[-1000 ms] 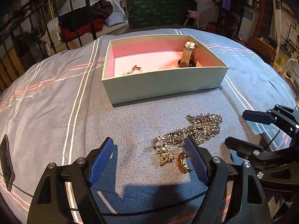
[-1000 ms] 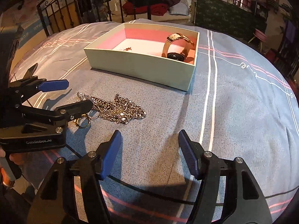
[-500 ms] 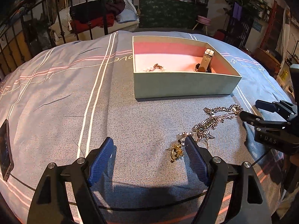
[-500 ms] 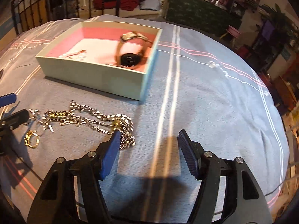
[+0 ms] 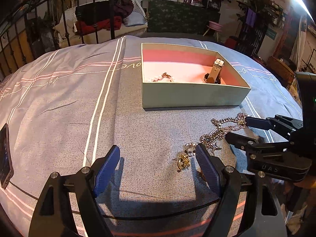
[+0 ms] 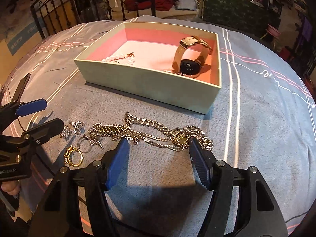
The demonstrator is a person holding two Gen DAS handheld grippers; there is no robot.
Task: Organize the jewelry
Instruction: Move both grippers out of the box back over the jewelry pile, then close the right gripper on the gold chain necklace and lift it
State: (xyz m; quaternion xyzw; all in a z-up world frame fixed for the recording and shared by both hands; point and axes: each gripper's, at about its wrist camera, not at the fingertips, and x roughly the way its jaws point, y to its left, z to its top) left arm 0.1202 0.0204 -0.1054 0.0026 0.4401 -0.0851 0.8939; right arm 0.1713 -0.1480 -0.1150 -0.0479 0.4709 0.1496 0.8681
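A pale green box (image 6: 150, 87) with a pink inside sits on the bedspread; it also shows in the left wrist view (image 5: 193, 96). It holds a tan-strapped watch (image 6: 190, 58) and a pearl bracelet (image 6: 118, 58). A heap of silver chains (image 6: 150, 132) lies in front of the box, right before my right gripper (image 6: 158, 154), which is open and empty. Gold rings (image 6: 74, 156) and small silver pieces (image 6: 76, 128) lie left of the chains, by my left gripper (image 5: 158, 164), open and empty. A gold ring (image 5: 182, 161) lies between its fingers.
A dark phone (image 5: 5, 156) lies at the bed's left edge. An iron bed frame (image 5: 59, 19) and piled clothes (image 5: 102, 17) stand behind the bed. Furniture lines the far wall.
My right gripper has come in toward the chains, which now lie just off its fingertips. My left gripper has shifted left and back a little, so the box sits further right in its view.
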